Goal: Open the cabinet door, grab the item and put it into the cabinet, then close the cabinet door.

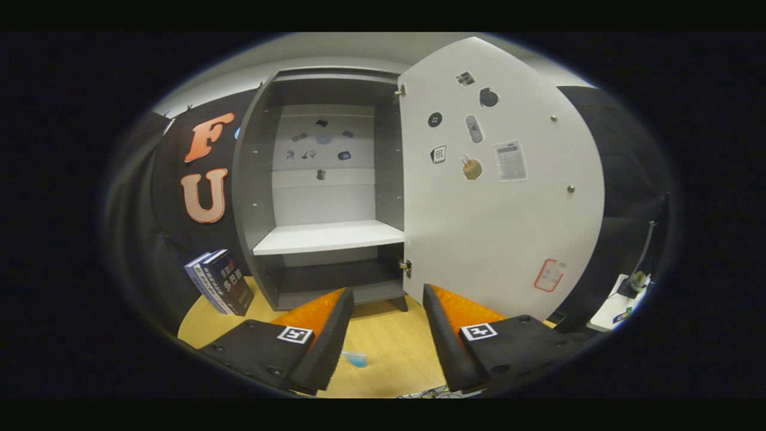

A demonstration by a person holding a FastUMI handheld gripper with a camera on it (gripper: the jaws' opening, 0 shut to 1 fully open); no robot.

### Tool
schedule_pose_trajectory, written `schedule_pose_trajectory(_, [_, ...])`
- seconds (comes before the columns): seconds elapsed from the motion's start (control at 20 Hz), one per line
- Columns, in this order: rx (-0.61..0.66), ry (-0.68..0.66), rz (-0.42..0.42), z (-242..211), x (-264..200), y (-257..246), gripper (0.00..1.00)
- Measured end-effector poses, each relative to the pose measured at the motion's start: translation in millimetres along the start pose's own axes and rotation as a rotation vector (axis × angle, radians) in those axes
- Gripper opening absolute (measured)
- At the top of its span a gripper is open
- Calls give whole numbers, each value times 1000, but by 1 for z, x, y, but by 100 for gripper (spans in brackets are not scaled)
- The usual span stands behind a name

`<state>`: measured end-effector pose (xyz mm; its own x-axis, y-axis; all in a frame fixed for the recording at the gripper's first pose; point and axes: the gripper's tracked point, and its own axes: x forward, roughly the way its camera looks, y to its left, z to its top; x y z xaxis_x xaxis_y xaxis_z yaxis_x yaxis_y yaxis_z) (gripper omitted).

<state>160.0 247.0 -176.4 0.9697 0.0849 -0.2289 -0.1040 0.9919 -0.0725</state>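
- Two dark books [220, 282] stand upright on the wooden table [389, 353], leaning slightly, just left of the cabinet's lower corner and in front of the black cloth wall
- The cabinet [254, 179] stands on the table beyond the fingers; it is dark grey outside and open, so its inside shows
- Inside, a white shelf [328, 236] splits the cabinet into a tall upper compartment and a low bottom one; both look bare of loose things, and the pale back panel carries several small stickers
- A small light-blue item [355, 358] lies on the table, low between the two fingers and nearer the left one, well short of the cabinet and outside it; what it is I cannot tell
- The hand-held gripper [386, 311] has its fingers spread apart with nothing between them but bare tabletop; neither finger touches the blue item or the cabinet
- The cabinet door [497, 221] is hinged at the cabinet's right side and swung wide open toward the camera, its white inner face dotted with stickers and a few small screws; its lower edge sits just beyond the right finger
- Far right, past the door, a white surface [610, 308] holds a small dark object with a cable rising from it
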Motion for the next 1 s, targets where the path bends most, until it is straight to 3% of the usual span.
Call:
schedule_pose_trajectory(0.05, [1,13,4,-11,7,6,80])
schedule_pose_trajectory(0.2, [-4,57,9,-43,21,20,83])
schedule_pose_trajectory(0.35, [-4,106,-3,-74,33,29,100])
schedule_pose_trajectory(1.0, [-19,313,-61,-200,74,39,100])
